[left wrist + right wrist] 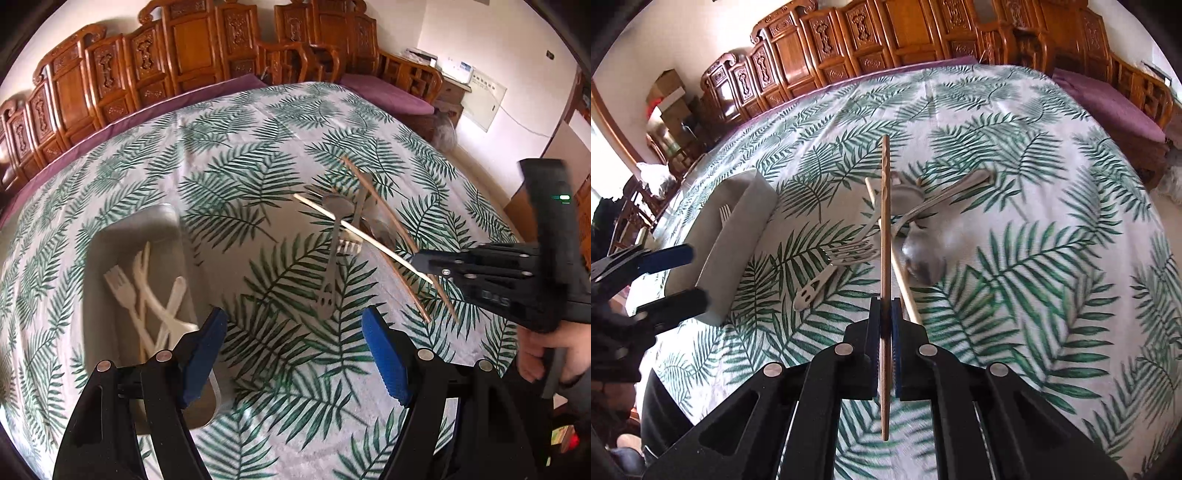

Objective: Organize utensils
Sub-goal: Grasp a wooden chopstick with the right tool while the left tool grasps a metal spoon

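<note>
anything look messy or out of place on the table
Yes. The metal forks, spoons and a pale chopstick lie crossed in a loose heap mid-table, while only white plastic forks sit in the grey tray. The right hand-held gripper is shut on a brown chopstick.

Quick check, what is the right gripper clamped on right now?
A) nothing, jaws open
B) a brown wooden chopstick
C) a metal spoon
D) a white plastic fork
B: in the right wrist view the right gripper has its jaws shut on the brown chopstick, which runs straight out between them, while the metal spoon lies on the tablecloth and the white plastic forks sit in the tray.
</note>
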A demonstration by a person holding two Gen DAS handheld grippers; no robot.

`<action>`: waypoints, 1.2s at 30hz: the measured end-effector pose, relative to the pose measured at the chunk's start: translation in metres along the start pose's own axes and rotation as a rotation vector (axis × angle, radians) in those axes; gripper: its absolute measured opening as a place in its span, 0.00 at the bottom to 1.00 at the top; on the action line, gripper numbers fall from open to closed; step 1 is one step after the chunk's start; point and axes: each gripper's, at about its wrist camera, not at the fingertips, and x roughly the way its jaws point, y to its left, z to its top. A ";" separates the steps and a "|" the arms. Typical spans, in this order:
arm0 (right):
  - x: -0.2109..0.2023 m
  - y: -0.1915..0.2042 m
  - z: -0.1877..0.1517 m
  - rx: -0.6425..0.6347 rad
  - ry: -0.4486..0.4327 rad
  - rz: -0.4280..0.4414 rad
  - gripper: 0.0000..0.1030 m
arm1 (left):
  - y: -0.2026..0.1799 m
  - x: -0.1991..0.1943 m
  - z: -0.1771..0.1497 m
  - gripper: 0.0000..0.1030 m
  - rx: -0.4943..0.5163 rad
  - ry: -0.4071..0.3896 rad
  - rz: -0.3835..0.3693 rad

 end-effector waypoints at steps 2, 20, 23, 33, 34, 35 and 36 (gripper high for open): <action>-0.006 -0.005 -0.002 0.007 -0.008 -0.001 0.06 | -0.008 0.007 0.004 0.70 0.023 0.004 -0.001; -0.017 -0.039 -0.016 0.021 -0.018 -0.031 0.06 | -0.021 0.063 0.047 0.50 0.020 0.056 -0.028; -0.018 -0.038 -0.017 0.020 -0.017 -0.026 0.06 | -0.020 0.070 0.056 0.45 0.010 0.061 -0.041; -0.016 -0.034 -0.019 0.006 -0.010 -0.024 0.06 | -0.020 0.108 0.075 0.27 0.010 0.137 -0.085; -0.016 -0.034 -0.020 0.005 -0.008 -0.024 0.06 | -0.020 0.111 0.076 0.26 0.007 0.144 -0.096; -0.015 -0.034 -0.020 0.004 -0.007 -0.023 0.06 | -0.020 0.114 0.077 0.25 0.006 0.150 -0.099; -0.015 -0.033 -0.020 0.004 -0.006 -0.022 0.06 | -0.019 0.117 0.078 0.23 0.006 0.158 -0.096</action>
